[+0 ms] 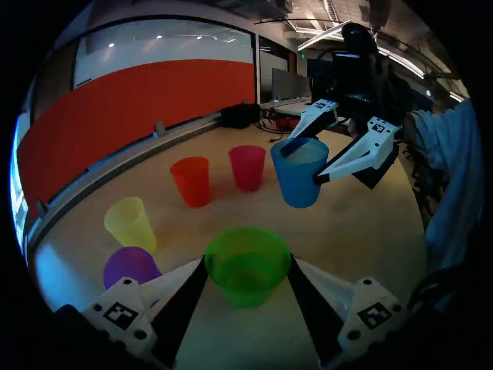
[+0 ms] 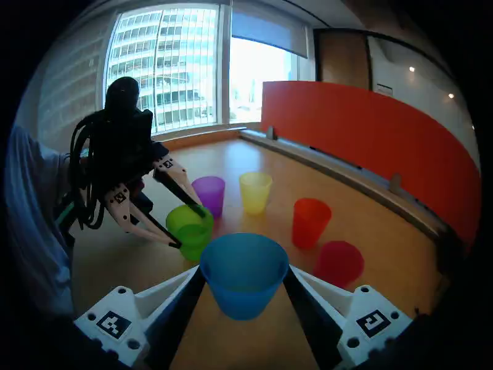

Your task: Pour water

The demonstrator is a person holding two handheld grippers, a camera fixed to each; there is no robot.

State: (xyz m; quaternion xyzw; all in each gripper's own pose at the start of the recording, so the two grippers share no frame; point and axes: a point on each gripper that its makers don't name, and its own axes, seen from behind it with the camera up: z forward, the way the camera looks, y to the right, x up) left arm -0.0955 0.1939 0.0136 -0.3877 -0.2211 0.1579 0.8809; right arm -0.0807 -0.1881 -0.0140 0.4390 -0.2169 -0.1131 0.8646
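My left gripper (image 1: 246, 271) is shut on a green cup (image 1: 248, 264), held upright just above the wooden table (image 1: 363, 228); liquid seems to sit in its lower part. Across from it, the right gripper (image 1: 303, 161) grips a blue cup (image 1: 299, 171), also upright and lifted. In the right gripper view, that blue cup (image 2: 244, 273) sits between my right gripper's (image 2: 244, 277) fingers, and the left gripper (image 2: 188, 229) holds the green cup (image 2: 190, 231) farther off, beside a person's sleeve (image 2: 31, 216).
Several empty cups stand on the table: orange (image 1: 191, 180), red (image 1: 248, 166), yellow (image 1: 130, 223) and purple (image 1: 130, 266). An orange partition wall (image 1: 135, 105) runs along the table's far edge. Dark equipment (image 1: 240, 115) sits at the table's back end.
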